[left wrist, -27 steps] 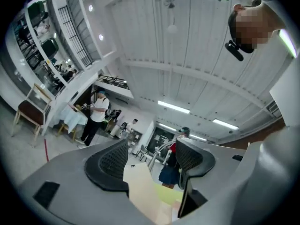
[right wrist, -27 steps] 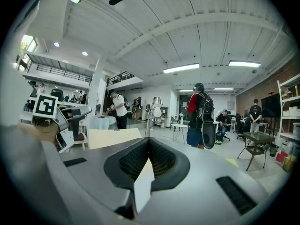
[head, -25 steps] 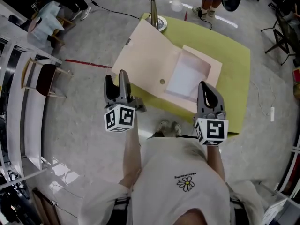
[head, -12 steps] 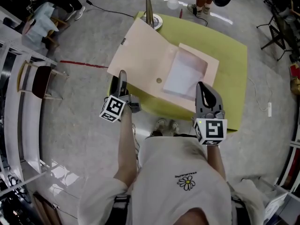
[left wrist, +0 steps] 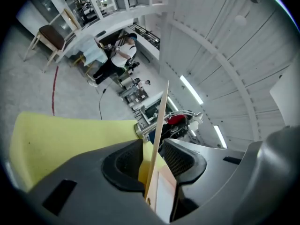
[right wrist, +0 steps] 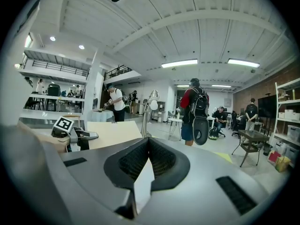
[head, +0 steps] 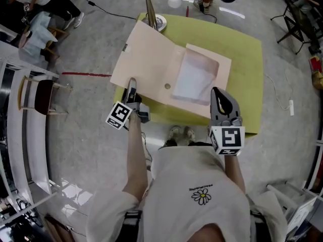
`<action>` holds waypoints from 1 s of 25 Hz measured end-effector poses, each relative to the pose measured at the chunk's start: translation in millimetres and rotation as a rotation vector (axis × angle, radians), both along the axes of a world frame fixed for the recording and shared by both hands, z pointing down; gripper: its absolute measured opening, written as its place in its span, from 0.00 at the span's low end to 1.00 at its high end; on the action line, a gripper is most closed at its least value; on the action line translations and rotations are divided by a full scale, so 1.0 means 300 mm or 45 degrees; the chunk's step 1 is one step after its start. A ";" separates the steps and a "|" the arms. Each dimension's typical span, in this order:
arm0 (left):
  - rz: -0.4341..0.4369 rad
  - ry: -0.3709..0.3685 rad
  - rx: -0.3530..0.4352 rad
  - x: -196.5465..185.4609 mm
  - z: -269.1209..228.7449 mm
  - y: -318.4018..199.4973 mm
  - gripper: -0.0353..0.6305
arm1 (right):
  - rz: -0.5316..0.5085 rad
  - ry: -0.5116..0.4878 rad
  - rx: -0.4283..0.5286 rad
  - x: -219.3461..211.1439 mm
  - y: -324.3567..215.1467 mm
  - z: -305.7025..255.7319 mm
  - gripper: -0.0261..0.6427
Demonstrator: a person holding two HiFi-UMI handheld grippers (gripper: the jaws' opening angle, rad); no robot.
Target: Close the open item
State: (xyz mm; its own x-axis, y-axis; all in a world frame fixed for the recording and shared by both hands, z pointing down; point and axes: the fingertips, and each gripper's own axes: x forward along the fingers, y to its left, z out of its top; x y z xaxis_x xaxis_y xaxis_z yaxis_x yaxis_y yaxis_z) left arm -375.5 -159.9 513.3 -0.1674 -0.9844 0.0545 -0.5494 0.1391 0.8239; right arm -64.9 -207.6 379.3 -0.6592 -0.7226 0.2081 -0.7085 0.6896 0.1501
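Left gripper, its jaws closing around the open folder's left flap by the table's near-left corner, should seat firmly before swinging; right gripper pinches the folder's near edge.

Floor: grey, polished and glossy, with a red line across it at left and a corded white power strip at right. Table: yellow-green top, with a metal desk lamp standing on its far corner. Chair: dark seat, pale frame, beside white shelving at left. Ceiling: white, beamed, fitted with strip lights. Mezzanine railing at upper left. Brick wall and white shelf unit at right, with a low dark table near them.
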 end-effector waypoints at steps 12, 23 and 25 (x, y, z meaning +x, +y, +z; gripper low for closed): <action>-0.106 -0.179 -0.169 0.054 -0.018 0.024 0.09 | 0.037 0.001 0.006 0.030 0.019 -0.009 0.06; -0.119 -0.440 -0.175 0.197 -0.142 0.016 0.08 | 0.137 -0.018 -0.005 0.132 0.018 -0.011 0.06; -0.087 -0.513 -0.164 0.252 -0.183 0.001 0.08 | 0.152 -0.027 -0.011 0.153 0.020 -0.015 0.06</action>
State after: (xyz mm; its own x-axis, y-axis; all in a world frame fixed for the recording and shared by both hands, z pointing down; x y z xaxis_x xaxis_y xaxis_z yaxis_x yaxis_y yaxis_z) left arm -299.8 -159.7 458.5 -0.2652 -0.9597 0.0929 -0.8099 0.2740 0.5186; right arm -19.1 -201.7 374.9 -0.5727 -0.7945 0.2017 -0.7886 0.6012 0.1290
